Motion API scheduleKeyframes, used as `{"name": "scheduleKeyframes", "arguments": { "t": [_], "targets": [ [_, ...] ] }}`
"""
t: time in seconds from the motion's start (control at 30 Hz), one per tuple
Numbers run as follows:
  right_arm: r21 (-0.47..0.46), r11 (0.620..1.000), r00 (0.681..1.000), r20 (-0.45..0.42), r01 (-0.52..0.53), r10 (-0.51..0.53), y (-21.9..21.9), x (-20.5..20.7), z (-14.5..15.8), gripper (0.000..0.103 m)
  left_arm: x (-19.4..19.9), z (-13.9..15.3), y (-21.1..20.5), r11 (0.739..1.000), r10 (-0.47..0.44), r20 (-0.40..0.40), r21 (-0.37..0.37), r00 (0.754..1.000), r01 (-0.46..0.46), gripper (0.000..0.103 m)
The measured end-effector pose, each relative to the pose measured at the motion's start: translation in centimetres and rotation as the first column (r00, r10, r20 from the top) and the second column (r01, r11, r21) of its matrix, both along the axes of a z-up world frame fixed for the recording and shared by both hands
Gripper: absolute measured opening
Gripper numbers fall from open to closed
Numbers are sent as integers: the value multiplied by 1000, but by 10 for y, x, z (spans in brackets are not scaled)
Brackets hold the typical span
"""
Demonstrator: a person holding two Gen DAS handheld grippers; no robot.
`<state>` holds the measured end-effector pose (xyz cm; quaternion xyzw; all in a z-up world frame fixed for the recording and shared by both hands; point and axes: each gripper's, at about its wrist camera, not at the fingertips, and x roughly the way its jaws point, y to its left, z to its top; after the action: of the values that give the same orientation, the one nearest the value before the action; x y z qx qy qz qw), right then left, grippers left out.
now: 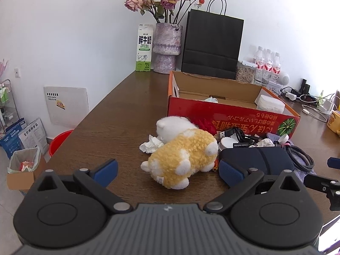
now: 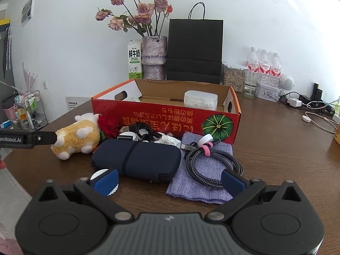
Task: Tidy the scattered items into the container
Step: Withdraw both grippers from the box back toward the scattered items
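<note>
My left gripper [image 1: 167,171] is spread wide with bare tabletop [image 1: 119,114] between its fingers, the yellow-and-white plush toy [image 1: 182,157] lying just ahead of them. My right gripper [image 2: 169,180] is likewise released, low over the navy zip pouch [image 2: 138,158] and braided cable [image 2: 212,165] on a purple cloth [image 2: 201,191]. Beyond the clutter, the red cardboard box [image 2: 170,119] stands open-topped, its near wall touching the pile.

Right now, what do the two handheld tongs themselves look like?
Both match: left tongs and right tongs have blue fingertip pads on black linkage arms with silver pivot pins, two round black housings and a ribbed grey centre body. In the right wrist view, white "enRobot.AI" lettering shows on the left one's side.
</note>
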<state>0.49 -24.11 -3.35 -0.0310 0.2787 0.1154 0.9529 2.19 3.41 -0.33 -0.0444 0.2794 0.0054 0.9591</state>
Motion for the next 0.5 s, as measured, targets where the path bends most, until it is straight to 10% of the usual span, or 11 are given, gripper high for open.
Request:
{"name": "scheduleKeyframes", "arguments": {
  "t": [0.5],
  "targets": [
    [14,999,999,-26,44,-43,-14,10,-6,103,17,-9,-5,999,-10,-35,33,999,12,103]
  ]
}}
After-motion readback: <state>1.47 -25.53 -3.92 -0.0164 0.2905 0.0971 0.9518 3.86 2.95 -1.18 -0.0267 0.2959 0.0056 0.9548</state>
